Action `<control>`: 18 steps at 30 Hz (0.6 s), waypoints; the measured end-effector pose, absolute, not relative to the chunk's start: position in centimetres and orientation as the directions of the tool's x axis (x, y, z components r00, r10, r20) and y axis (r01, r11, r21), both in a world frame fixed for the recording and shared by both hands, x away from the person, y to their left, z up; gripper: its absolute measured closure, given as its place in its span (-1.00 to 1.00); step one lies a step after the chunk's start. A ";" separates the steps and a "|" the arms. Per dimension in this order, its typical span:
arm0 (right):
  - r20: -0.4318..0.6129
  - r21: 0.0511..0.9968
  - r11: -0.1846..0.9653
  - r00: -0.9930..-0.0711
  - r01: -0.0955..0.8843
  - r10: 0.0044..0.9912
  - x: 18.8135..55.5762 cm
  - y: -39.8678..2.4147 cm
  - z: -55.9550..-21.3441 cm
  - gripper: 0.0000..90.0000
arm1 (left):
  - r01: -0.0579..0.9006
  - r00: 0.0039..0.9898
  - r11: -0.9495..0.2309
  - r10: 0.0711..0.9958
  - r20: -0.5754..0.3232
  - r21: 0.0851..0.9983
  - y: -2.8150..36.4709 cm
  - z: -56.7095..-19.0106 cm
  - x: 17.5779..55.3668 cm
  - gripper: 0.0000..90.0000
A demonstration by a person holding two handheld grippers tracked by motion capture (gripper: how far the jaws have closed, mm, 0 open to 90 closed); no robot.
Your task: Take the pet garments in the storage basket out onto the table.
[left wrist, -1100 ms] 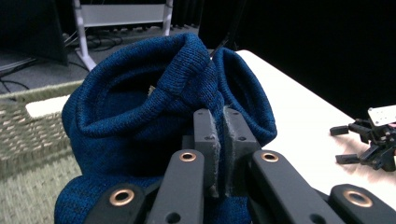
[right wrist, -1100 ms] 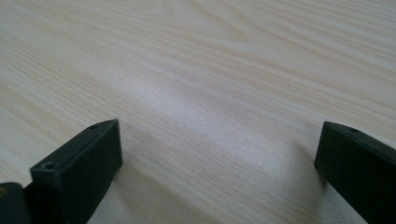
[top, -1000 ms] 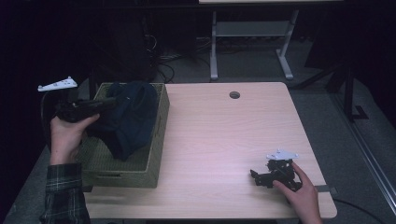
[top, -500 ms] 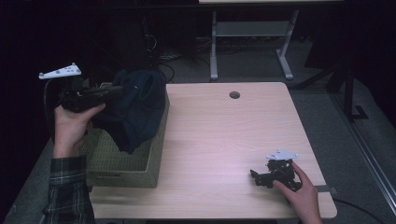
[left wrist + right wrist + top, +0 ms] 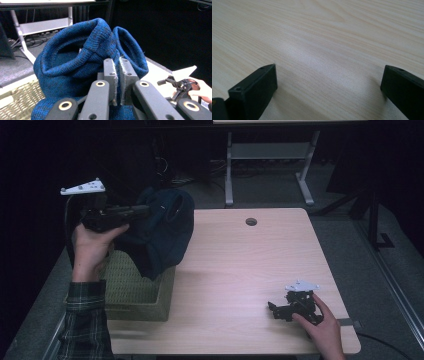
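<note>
The blue sweater [image 5: 160, 237] drapes over the basket [image 5: 140, 292], hiding its inside and far rim. Behind the sweater, the left gripper's [image 5: 117, 75] fingertips vanish into folds. The room beyond the sweater is too dark to tell.

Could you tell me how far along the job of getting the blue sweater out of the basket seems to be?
Done: the left claw is shut on the blue sweater, which hangs raised above the woven basket.
In hand: its lower edge is at the basket's rim, not fully clear.
Left: setting it on the table; the right claw rests open there.
</note>
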State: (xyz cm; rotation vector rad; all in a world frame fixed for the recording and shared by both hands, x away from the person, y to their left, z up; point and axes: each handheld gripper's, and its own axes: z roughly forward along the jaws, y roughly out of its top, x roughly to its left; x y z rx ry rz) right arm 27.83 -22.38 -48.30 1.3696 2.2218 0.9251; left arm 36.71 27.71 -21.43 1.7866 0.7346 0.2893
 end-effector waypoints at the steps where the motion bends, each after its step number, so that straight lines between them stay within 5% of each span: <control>1: 0.027 0.698 0.312 -0.459 0.645 0.888 27.8 -22.4 -48.3 -0.99 | 0.335 0.779 -0.180 0.605 -0.165 0.925 27.3 -21.4 36.8 0.90; 18: 0.030 0.697 0.309 -0.456 0.647 0.889 27.8 -22.4 -48.3 -0.99 | 0.297 0.836 -0.208 0.528 -0.149 0.932 21.8 -20.6 38.1 0.90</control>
